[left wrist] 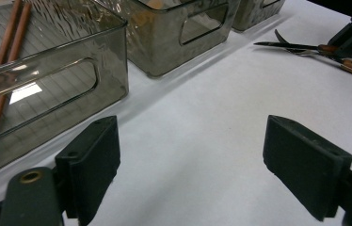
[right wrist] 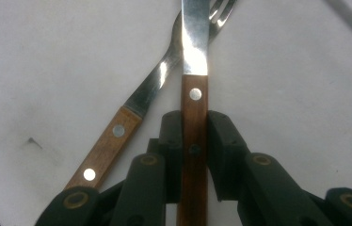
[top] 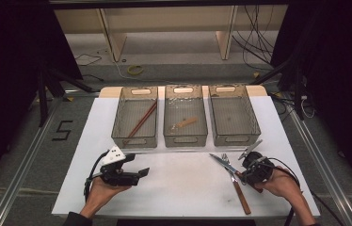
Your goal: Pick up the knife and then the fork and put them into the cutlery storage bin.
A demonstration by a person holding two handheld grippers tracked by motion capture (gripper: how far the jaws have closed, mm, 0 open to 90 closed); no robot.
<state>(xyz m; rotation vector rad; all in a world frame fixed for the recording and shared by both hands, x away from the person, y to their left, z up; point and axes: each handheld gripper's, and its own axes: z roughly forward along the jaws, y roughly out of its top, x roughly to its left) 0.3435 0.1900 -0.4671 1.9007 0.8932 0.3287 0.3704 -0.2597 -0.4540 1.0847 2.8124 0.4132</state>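
Right gripper view: my right tongs point(right wrist: 194, 155) clamp the knife point(right wrist: 195, 70) handle beside the fork point(right wrist: 132, 117); my left tongs point(left wrist: 207, 165) gape over the bench point(left wrist: 202, 117).

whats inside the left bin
Two brown chopsticks lie slanted in the left bin. Nothing else shows there, though its tinted near wall dims the floor behind it.

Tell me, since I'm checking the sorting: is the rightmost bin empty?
Apparently empty: the rightmost bin shows only its bare floor from above, while the other two hold chopsticks and a small wooden piece.
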